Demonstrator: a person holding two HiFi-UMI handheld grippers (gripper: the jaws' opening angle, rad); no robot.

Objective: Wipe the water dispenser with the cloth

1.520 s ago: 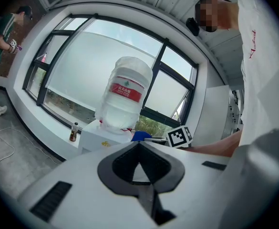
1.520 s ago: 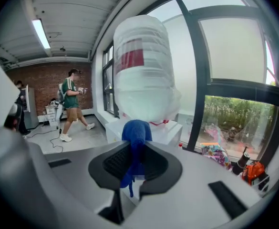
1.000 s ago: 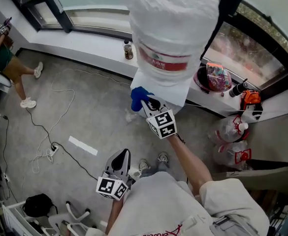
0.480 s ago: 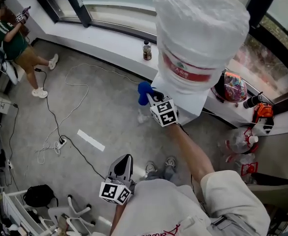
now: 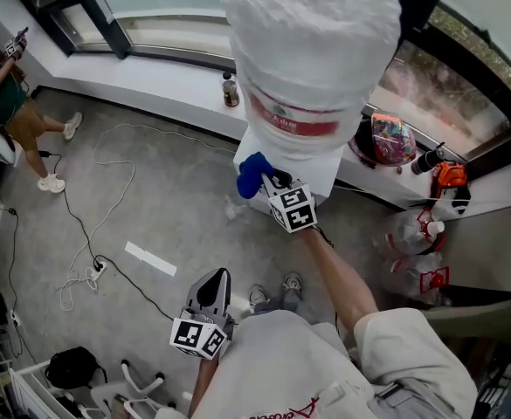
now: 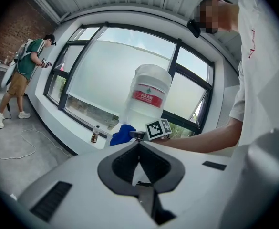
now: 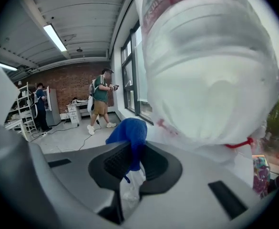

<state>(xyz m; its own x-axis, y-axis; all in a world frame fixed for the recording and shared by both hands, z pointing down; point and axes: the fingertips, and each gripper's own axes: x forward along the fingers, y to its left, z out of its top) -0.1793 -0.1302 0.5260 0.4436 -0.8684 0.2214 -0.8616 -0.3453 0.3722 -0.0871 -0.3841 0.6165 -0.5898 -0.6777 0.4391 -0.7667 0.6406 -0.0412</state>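
Head view: shows the right gripper holding a blue cloth at the upper front corner of the water dispenser, just under the wrapped water bottle. Cannot tell whether the cloth is touching. Shows the left gripper low, well apart.

Left gripper view: shows fingers pressed together on nothing, aimed toward the dispenser.

Right gripper view: shows fingers pinching the cloth, most of it bunched beyond the tips beside the bottle.

To wipe well, likely best to grip tight, press the bunched part flat on the white casing, sweep in overlapping strokes, and avoid nudging the bottle.
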